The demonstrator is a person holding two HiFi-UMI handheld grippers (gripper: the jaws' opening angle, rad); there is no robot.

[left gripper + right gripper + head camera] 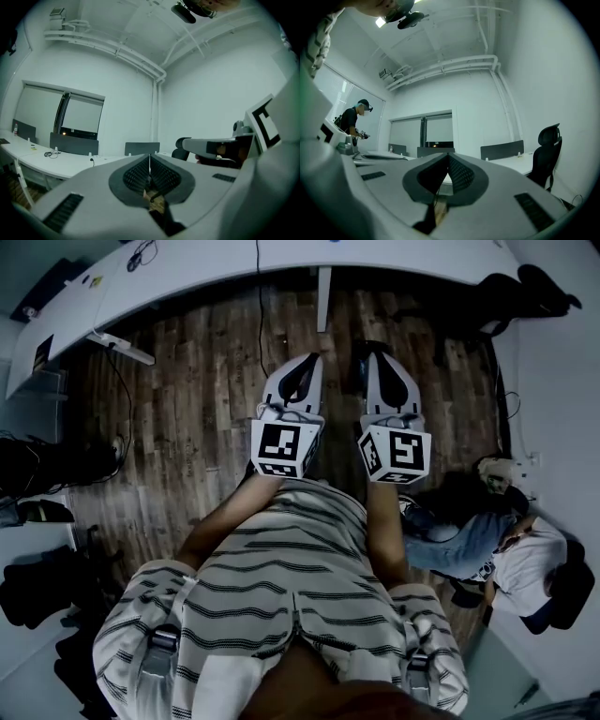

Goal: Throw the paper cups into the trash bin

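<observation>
Risk lies in searching blind: neither paper cups nor a trash bin appear in any view. The white left gripper and white right gripper both point forward over the dark wooden plank floor, jaws pressed together on nothing. Swinging round to look, the person could knock the curved white desk or the seated person in blue jeans close on the right.
</observation>
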